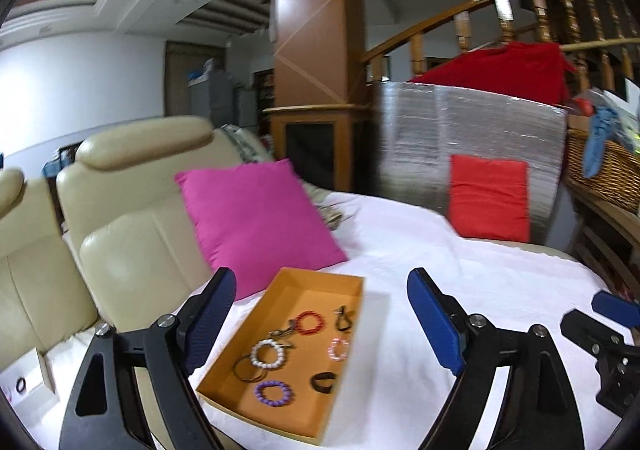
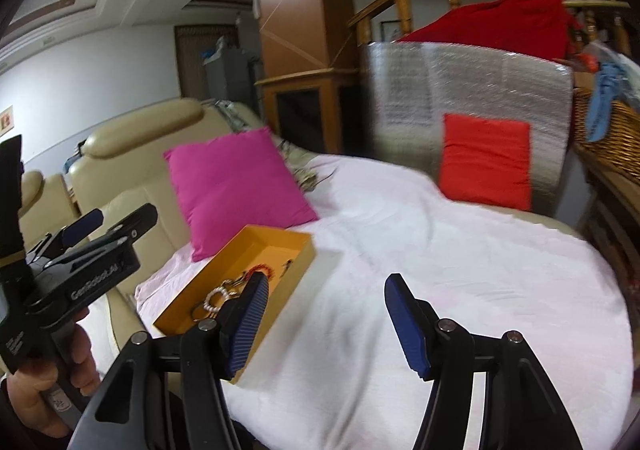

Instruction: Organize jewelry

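Note:
An orange tray (image 1: 260, 310) lies on the white sheet. It holds a red bead bracelet (image 1: 309, 322), a white one (image 1: 267, 354), a pink one (image 1: 338, 348), a purple one (image 1: 274, 393), dark rings (image 1: 323, 382) and clasps. My left gripper (image 1: 320, 314) is open and empty, above the tray. My right gripper (image 2: 326, 320) is open and empty, over the sheet right of the tray (image 2: 280, 242); its left finger hides some of the jewelry. The right gripper also shows in the left wrist view (image 1: 612, 310). The left gripper also shows in the right wrist view (image 2: 104, 226).
A magenta cushion (image 1: 256, 217) leans behind the tray. A red cushion (image 1: 490, 195) rests against a silver panel (image 1: 472, 117). Beige leather seats (image 1: 132, 217) stand at left, a wicker basket (image 1: 608, 165) at right. A small dark ring (image 1: 21, 384) lies at far left.

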Demonstrator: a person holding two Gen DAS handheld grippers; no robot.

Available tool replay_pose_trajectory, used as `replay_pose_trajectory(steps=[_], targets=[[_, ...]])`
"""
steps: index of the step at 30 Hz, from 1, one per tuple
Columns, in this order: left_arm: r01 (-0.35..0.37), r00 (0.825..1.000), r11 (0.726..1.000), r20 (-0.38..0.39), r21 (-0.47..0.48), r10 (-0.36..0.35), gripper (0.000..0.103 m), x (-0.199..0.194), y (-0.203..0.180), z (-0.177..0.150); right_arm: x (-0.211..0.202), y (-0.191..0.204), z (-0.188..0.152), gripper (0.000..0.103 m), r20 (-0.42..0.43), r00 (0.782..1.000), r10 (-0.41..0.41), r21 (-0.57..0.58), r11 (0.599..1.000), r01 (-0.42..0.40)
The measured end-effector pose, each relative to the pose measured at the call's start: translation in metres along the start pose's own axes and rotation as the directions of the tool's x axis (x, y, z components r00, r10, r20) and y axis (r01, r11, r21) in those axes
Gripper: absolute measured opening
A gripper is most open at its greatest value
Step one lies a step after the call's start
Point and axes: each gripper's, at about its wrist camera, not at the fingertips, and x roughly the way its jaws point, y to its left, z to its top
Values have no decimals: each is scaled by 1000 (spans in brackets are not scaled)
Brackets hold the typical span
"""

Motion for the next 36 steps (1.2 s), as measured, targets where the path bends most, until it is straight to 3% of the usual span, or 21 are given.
replay_pose_trajectory(steps=[3,7,11,13,17,25,36], targets=[[-7,1000,1000,17,2,7,102,-26,-13,7,-27,-9,3,67,26,999,-29,-1,1000,29],[-37,997,999,65,-6,37,103,-63,-12,14,-51,-10,3,69,35,999,-9,13,1000,8],[-10,1000,999,24,-42,11,103,-79,9,18,-62,3,-3,70,30,999,31,31,999,-32],[-30,1000,999,-6,-13,30,103,-79,18,17,-60,16,-5,72,21,998,57,49,997,-58],[-124,992,989,-20,75,126,103,-71,34,9,-44,42,-10,74,-15,995,99,69,993,-97],[-217,974,975,-52,38,219,103,-37,75,0,-4,84,-9,74,-78,988,133,63,990,-128],[-236,964,968,-107,82,244,103,16,73,-16,43,88,-7,74,-99,985,142,70,988,-135]])
